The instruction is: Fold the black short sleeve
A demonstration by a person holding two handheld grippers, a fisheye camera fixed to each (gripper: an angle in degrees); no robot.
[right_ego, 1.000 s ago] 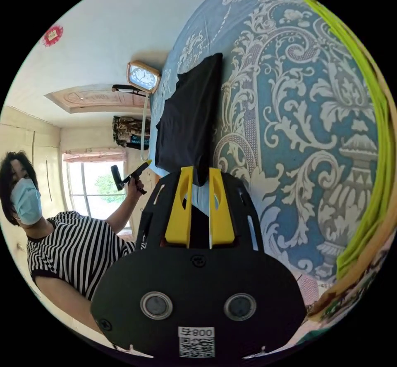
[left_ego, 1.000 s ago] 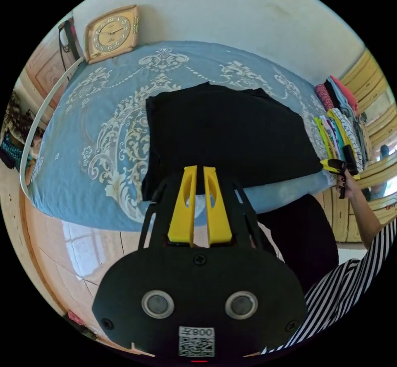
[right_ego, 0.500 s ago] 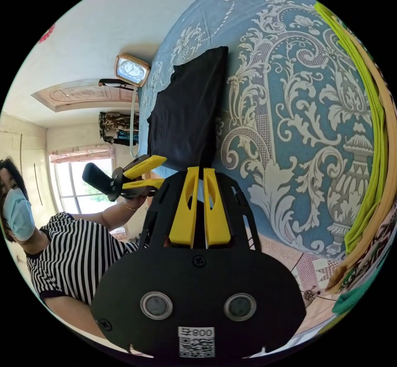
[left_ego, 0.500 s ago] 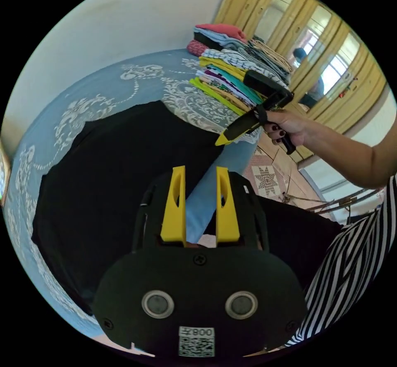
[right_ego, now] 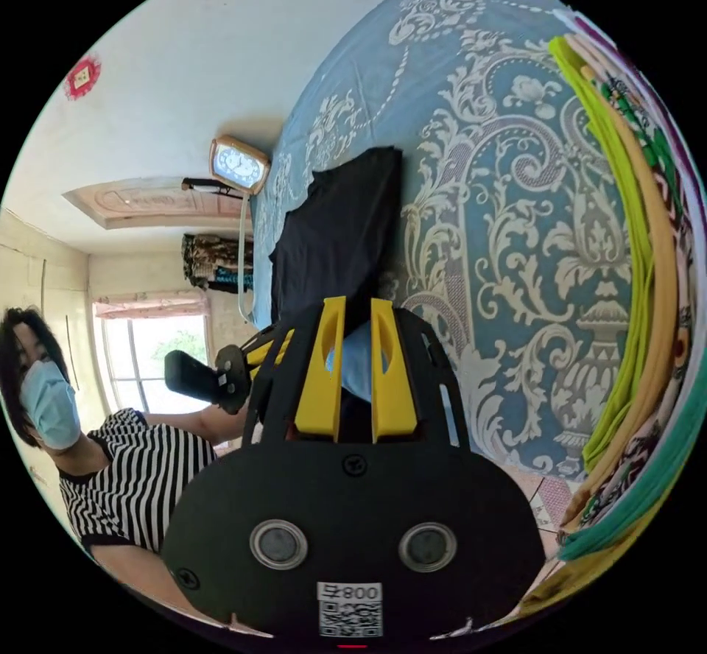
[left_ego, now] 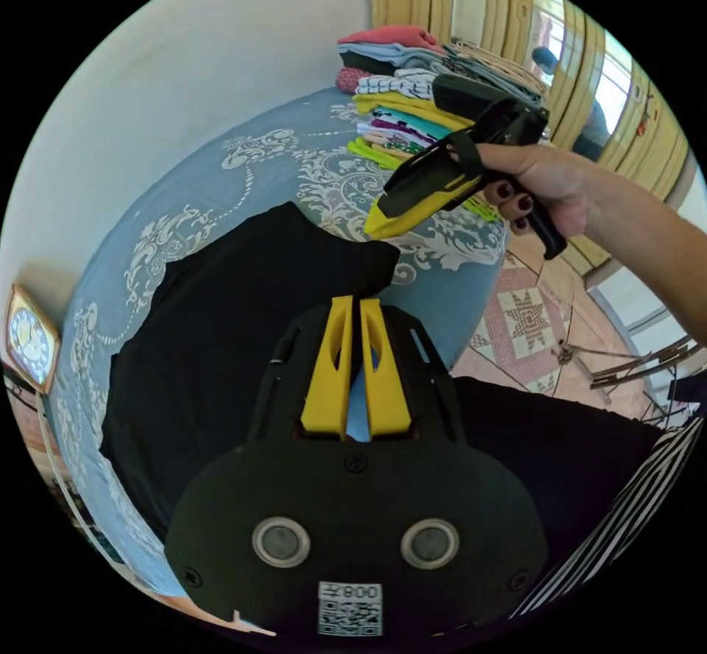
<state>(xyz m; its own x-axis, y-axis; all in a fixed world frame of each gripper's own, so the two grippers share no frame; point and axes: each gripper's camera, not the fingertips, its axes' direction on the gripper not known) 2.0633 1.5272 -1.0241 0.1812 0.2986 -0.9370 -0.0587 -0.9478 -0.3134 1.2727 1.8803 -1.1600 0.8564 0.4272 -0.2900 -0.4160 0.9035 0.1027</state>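
Observation:
The black short-sleeve shirt lies flat on the blue patterned bed. In the left gripper view my left gripper is shut on the shirt's near corner at the bed's edge. A hand holds my right gripper just above and beyond that corner, clear of the cloth. The right gripper view shows the shirt stretching away from my right gripper, whose jaws stand apart over the bed's edge. My left gripper pokes out beside it, partly hidden.
A stack of folded clothes sits on the bed's far end and runs along the edge of the right gripper view. A clock leans at the bed's head. A person in a striped top stands by the bed. Tiled floor lies below.
My left gripper left the shirt's edge, opened, swung to the corner near the clothes stack and shut there. My right gripper closed, then opened again and now sits off the cloth.

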